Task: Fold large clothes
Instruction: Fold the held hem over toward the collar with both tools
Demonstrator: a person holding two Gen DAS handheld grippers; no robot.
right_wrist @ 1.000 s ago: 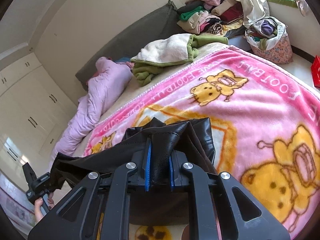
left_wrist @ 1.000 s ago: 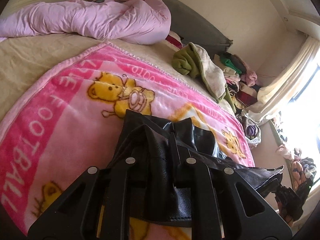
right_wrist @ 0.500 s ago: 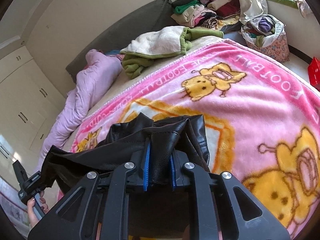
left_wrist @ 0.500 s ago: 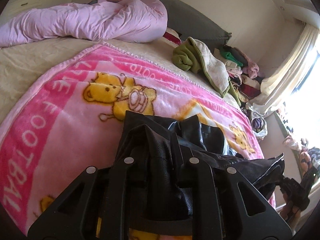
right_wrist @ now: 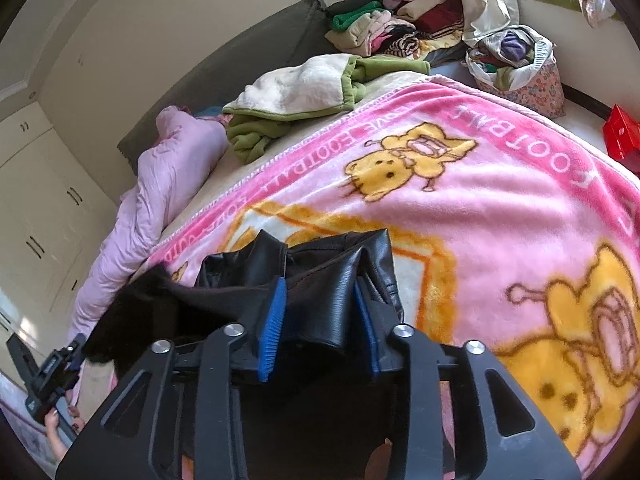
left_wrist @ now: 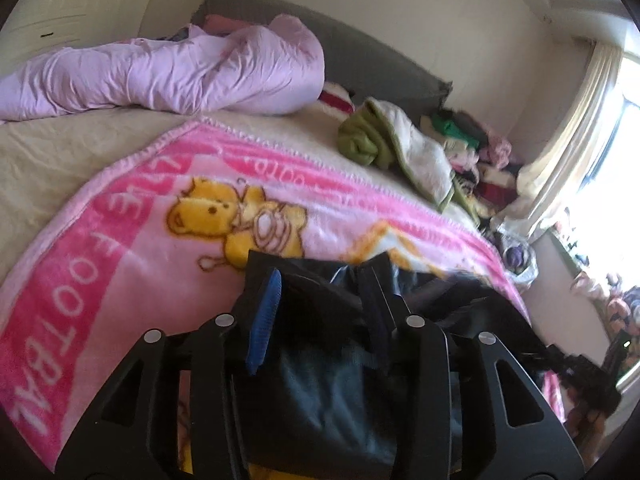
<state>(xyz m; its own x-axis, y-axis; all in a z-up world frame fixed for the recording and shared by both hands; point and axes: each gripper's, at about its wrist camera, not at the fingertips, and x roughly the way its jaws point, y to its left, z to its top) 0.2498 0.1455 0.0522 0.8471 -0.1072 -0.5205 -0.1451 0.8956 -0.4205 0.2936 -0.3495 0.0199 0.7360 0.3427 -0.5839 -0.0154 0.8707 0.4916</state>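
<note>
Black leather garment (right_wrist: 320, 276) bunched on pink bear-print blanket (right_wrist: 500, 200) across the bed (left_wrist: 60, 152), both tools letting go.

Spread over the near half of the bed, blanket under the garment; rolled lilac duvet (left_wrist: 180, 76) and green-and-cream throw (right_wrist: 304, 92) well beyond by the headboard. Left tool (left_wrist: 320, 312) opening, blue pads clear of the dark folds lying between them. Right tool (right_wrist: 320, 320) opening too, a fold of leather loose between its pads, no longer pinched.
</note>
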